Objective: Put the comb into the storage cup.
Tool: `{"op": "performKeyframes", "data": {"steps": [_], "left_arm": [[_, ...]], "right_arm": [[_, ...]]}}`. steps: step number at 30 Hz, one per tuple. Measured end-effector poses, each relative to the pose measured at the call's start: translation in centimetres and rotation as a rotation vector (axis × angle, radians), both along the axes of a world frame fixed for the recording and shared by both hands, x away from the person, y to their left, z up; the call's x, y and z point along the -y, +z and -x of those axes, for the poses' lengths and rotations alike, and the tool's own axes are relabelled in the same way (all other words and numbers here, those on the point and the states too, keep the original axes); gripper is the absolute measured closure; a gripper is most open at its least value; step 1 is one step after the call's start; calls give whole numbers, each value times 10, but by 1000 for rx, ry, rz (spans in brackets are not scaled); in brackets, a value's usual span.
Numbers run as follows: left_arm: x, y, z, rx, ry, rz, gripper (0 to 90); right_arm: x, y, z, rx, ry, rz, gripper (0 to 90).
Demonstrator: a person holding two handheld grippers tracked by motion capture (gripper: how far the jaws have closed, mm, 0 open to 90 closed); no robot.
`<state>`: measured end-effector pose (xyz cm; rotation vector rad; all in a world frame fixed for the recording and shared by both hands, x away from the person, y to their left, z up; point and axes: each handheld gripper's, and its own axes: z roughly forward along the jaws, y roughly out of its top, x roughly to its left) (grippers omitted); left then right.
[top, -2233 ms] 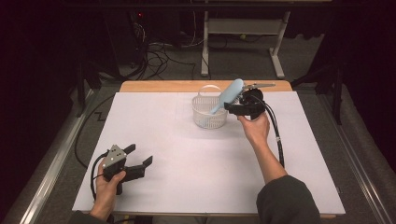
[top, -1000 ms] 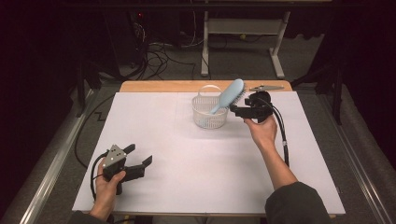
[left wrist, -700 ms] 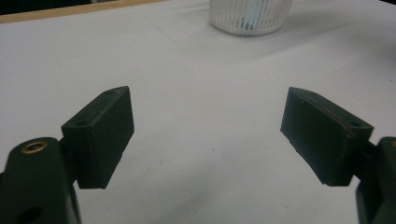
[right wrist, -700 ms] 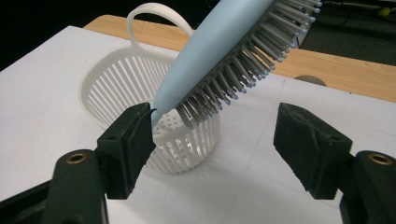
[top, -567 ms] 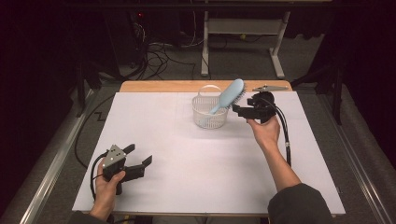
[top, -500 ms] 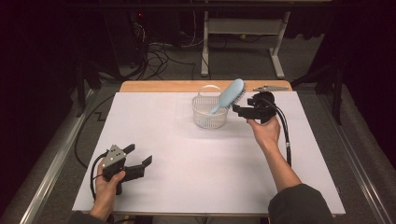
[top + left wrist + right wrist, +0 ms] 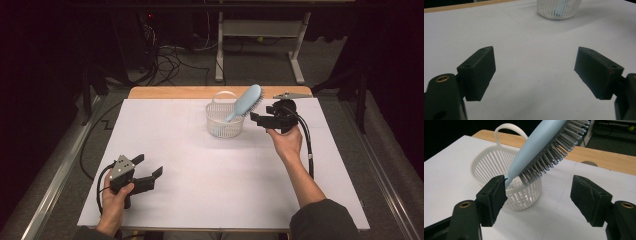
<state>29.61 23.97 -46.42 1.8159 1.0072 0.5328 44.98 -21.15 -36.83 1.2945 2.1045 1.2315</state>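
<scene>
Beside white slotted plastic basket (image 7: 224, 120), right gripper (image 7: 261, 119) wide open, pale-blue bristled hairbrush (image 7: 244, 102) propped inside, apparently released; next: retreat. Left gripper (image 7: 150, 172) gaping, well apart.

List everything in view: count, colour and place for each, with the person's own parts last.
hairbrush: one, light blue, handle down in the basket, head leaning over its rim toward the right claw.
basket: one, white, slotted, far middle of the table.
clip: one, metallic, on the far wooden edge.
table: one, white top with a wooden far edge.
left claw: one, black, open, near left corner.
right claw: one, black, open, beside the basket.
hands: two, one holding each claw.
</scene>
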Motion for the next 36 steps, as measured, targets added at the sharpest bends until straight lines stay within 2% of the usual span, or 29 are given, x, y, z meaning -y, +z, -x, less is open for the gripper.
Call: {"op": "performKeyframes", "data": {"steps": [30,36], "left_arm": [[0,0,0,-1,1,0,182],[1,0,0,0,0,0,182]], "right_arm": [[9,5,5,7,6,-14,291],[16,7,8,16,-1,-12,291]]}}
